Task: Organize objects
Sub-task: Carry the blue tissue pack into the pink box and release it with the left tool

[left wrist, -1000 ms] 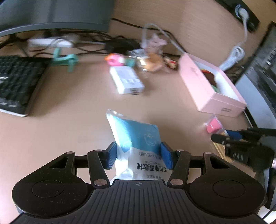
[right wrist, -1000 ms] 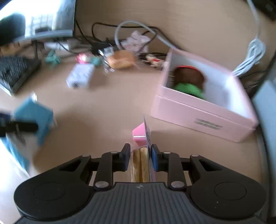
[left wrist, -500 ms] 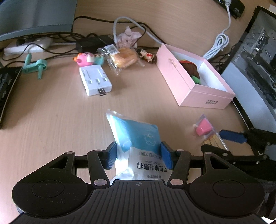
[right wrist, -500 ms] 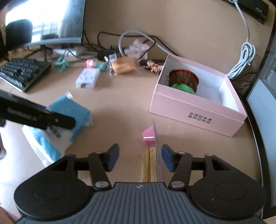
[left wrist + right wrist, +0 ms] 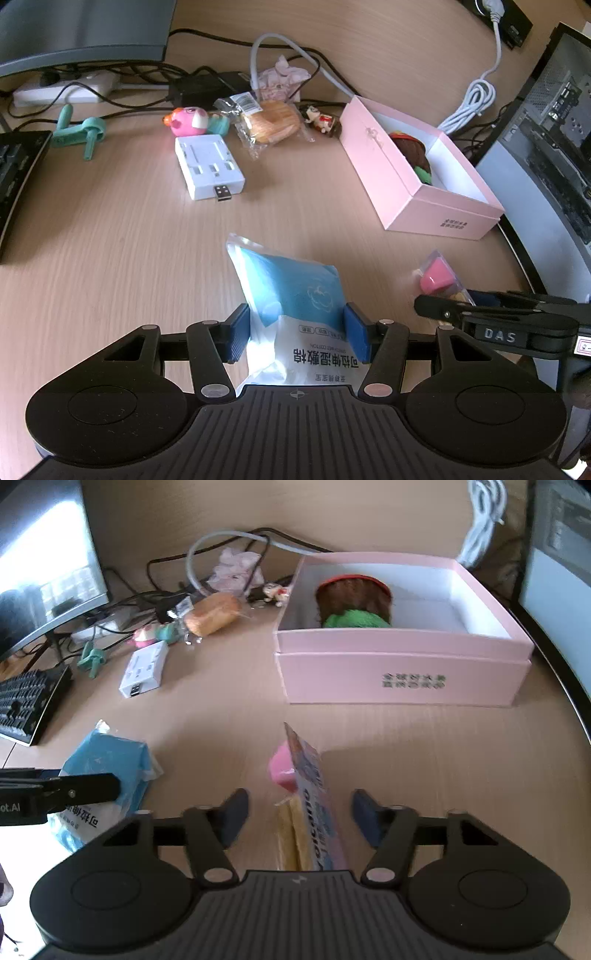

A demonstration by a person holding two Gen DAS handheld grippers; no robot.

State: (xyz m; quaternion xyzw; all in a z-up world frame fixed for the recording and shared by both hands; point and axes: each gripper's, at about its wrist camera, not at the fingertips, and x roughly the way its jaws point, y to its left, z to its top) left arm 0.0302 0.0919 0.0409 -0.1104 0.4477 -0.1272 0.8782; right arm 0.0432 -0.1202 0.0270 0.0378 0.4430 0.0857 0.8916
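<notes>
The left gripper (image 5: 297,334) squeezes a blue wipes pack (image 5: 295,295) on the desk (image 5: 110,240). The right gripper (image 5: 297,812) has just been closing, its pads not touching the small packet (image 5: 306,786) between them, near the pink box (image 5: 402,672).

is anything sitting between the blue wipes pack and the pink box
Nothing visible. The blue wipes pack, clamped in the left hand-held gripper, faces bare desk up to the pink box. The small pink packet lies off to the right of that line.
</notes>
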